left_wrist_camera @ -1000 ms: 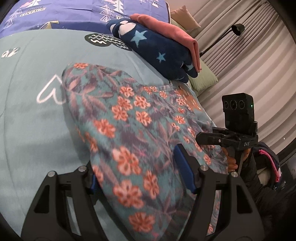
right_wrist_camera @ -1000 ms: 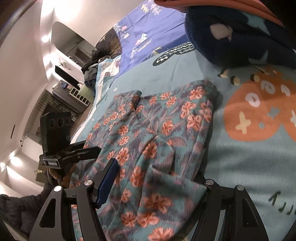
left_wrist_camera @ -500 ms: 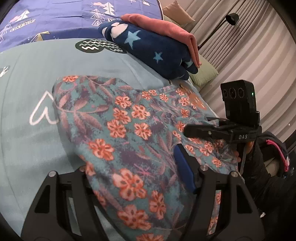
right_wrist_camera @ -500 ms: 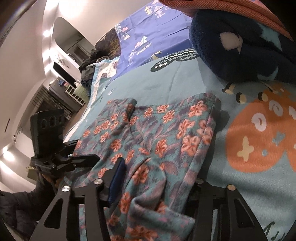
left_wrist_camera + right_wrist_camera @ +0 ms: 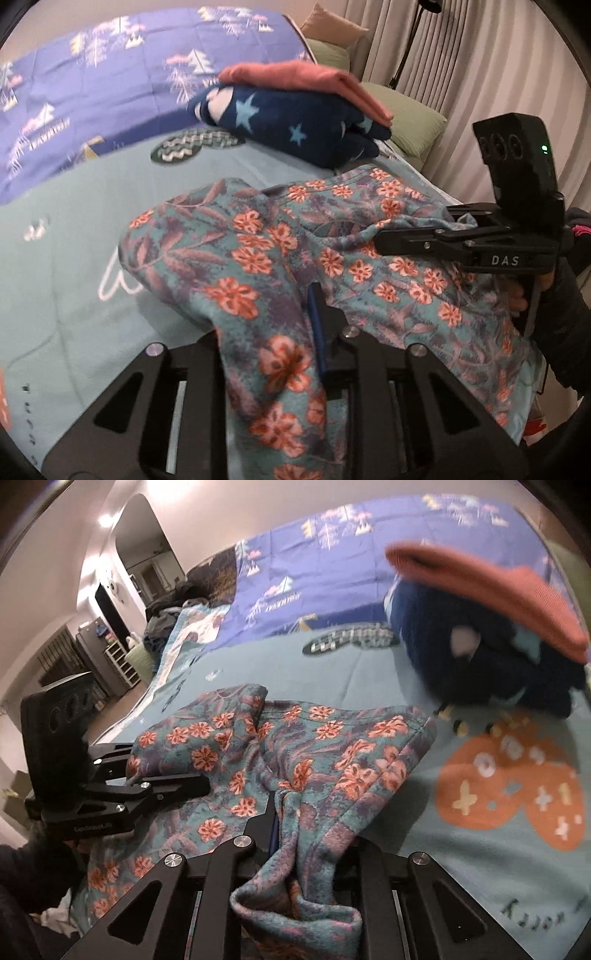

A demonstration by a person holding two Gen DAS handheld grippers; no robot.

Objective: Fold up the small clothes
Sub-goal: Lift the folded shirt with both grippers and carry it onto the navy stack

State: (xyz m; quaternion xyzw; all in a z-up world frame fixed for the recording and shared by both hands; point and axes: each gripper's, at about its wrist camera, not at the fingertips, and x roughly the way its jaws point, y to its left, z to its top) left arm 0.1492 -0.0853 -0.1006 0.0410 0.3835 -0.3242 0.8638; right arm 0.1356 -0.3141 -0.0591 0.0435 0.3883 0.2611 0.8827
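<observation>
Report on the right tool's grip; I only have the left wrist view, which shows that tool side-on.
Observer: The right tool is shut on a bunched fold of the floral garment. Its jaws have just been closing with that cloth between them.
Operator: Describe what lies past the garment on that side.
Observer: An orange game-controller print on the teal blanket, just beyond the garment's right edge.
Operator: Tell me what is off the bed's other side.
Observer: A white shelf unit stands on the floor there.
</observation>
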